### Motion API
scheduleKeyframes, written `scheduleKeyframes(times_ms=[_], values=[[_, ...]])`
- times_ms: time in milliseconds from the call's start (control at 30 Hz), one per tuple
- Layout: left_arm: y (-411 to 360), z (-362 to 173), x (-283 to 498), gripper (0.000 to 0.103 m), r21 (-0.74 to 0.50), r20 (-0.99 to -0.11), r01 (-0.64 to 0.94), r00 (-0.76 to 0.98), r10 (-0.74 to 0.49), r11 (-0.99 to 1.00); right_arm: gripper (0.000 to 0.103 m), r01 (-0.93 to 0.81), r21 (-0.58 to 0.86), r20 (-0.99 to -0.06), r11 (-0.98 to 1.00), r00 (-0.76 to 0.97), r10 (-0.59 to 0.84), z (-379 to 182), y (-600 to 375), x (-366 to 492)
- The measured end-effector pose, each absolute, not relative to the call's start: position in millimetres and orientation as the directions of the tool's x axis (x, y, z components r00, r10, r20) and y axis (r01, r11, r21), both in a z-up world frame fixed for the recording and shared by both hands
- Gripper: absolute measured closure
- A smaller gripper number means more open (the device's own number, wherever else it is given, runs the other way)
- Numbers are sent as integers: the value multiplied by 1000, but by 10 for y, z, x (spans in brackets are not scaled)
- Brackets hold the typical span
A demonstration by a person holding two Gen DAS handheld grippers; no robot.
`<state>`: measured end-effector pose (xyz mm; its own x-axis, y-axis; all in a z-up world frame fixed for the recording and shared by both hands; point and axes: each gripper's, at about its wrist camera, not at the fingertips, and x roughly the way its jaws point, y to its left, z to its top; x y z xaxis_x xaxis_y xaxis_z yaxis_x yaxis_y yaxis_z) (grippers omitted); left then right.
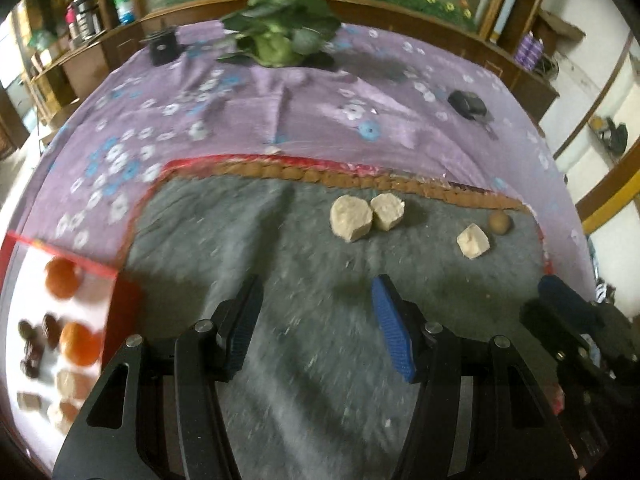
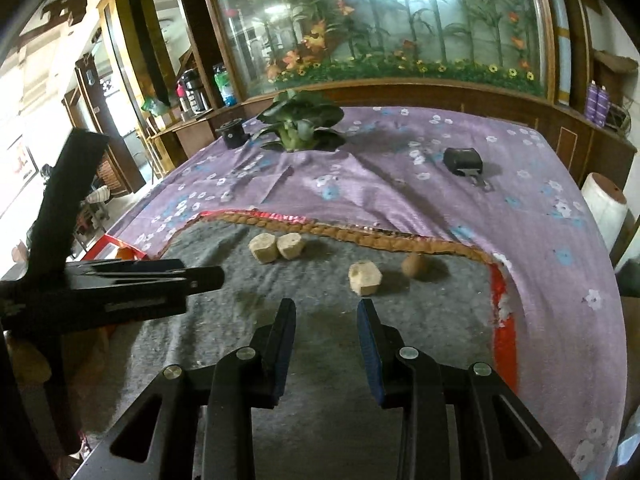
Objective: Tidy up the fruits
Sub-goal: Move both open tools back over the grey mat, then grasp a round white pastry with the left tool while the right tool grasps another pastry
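On the grey mat (image 1: 280, 280), seen from the left wrist, the left gripper (image 1: 316, 312) hangs spread with nothing between its fingers. Two pale chunks (image 1: 366, 216) touch near the mat's far edge; a third chunk (image 1: 473, 241) and a small brown fruit (image 1: 499, 223) lie toward its far right corner. Off the mat's left edge a white tray (image 1: 24, 280) already holds oranges (image 1: 80, 343) and dark pieces, so sorting looks partly done.

From the right wrist, the right gripper (image 2: 326, 312) is parted narrowly and empty, aimed just short of the lone chunk (image 2: 364, 278), the brown fruit (image 2: 415, 266) beside it. Likely step: reaching for another piece. Next, it must advance, straddle that chunk and close.
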<state>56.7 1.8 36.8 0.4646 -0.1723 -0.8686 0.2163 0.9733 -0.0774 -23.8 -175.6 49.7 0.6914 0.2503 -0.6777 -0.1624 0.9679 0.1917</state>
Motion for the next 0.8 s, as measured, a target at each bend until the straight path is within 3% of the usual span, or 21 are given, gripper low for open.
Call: scheduleKeyframes(times_ms=[567, 633, 700, 800], values=[[-250, 142, 974, 46, 7, -866, 312, 477, -150, 950, 69, -142, 203, -698, 969, 673, 245, 346, -2006, -11], [-236, 134, 967, 51, -3, -860, 318, 482, -164, 948, 69, -141, 202, -702, 969, 669, 244, 329, -2009, 7], [-252, 138, 938, 71, 5, -854, 330, 492, -168, 944, 69, -141, 198, -710, 970, 662, 241, 307, -2004, 33], [-259, 153, 905, 76, -1, -854, 327, 492, -171, 945, 69, -154, 186, -722, 970, 648, 242, 288, -1954, 83]])
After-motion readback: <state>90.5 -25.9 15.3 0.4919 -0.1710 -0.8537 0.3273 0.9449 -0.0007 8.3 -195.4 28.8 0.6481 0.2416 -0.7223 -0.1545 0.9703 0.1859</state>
